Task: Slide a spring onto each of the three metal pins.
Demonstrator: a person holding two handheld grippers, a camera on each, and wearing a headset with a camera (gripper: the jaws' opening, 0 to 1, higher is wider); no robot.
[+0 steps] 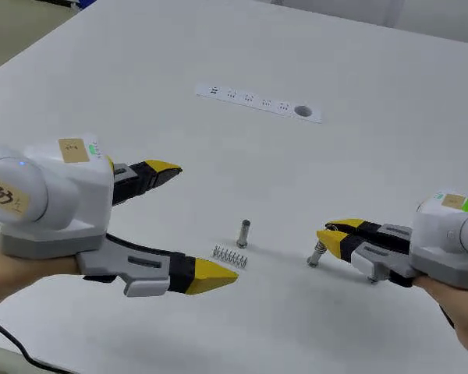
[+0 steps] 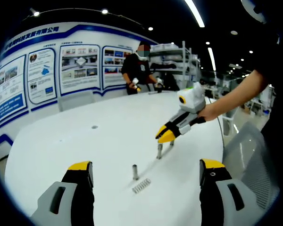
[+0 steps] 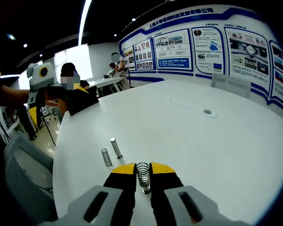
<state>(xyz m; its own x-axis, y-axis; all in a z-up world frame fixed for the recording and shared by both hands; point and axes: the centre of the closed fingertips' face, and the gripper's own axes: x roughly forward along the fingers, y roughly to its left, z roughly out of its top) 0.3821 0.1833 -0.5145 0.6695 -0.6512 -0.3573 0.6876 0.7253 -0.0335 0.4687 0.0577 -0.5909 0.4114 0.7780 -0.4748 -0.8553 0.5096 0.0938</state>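
Your left gripper point(image 1: 207, 222) comes in from the left side of the white tabletop point(image 1: 335, 62) and hovers above it. It is rolled so that one yellow-tipped jaw sits farther from you and the other nearer. Its jaws are spread wide with nothing between them. Your left hand point(image 1: 8, 269) holds the grey handle low, near the table's front edge.

In front of those open jaws a bare silver metal pin point(image 1: 243, 232) stands upright. A loose steel coil spring point(image 1: 229, 255) lies on its side just beside the pin, on your side of it. In the left gripper view, the pin point(image 2: 135, 172) and the spring point(image 2: 141, 185) sit between the two jaw tips but farther out on the table.

Your right gripper point(image 1: 324, 231) reaches in from the right, pointing left and tipped down toward the table, with your right hand point(image 1: 460, 312) behind it. Its jaws are drawn together on a spring-covered metal pin point(image 1: 317, 253) that stands on the tabletop. In the right gripper view the coil point(image 3: 142, 175) rises between the two yellow tips, which press against it on either side.
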